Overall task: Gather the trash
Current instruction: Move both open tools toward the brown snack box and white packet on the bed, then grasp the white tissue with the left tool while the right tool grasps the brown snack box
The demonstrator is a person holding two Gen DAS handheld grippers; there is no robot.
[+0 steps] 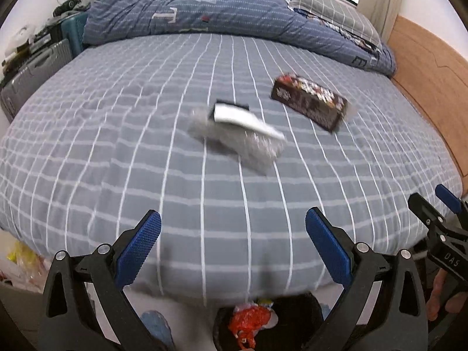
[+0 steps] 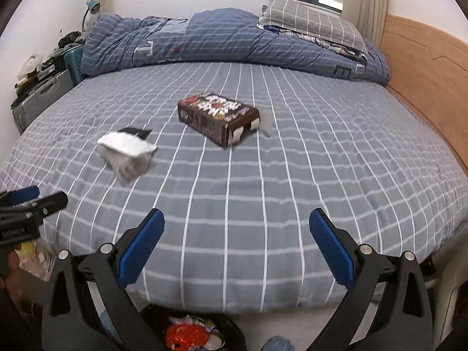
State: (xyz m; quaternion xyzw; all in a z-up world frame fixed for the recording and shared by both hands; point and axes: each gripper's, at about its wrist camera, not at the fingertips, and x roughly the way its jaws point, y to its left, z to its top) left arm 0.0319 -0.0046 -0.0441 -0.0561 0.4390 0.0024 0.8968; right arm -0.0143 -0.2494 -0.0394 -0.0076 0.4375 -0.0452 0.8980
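Observation:
A brown snack box lies on the grey checked bed. A crumpled silver-and-white wrapper lies to its left, partly on a small black item. A black trash bin holding red trash stands on the floor at the bed's near edge. My left gripper is open and empty above the bed's near edge. My right gripper is open and empty beside it; it also shows in the left wrist view.
A folded blue quilt and a grey pillow lie at the bed's far side. A wooden headboard runs along the right. Suitcases stand at the far left.

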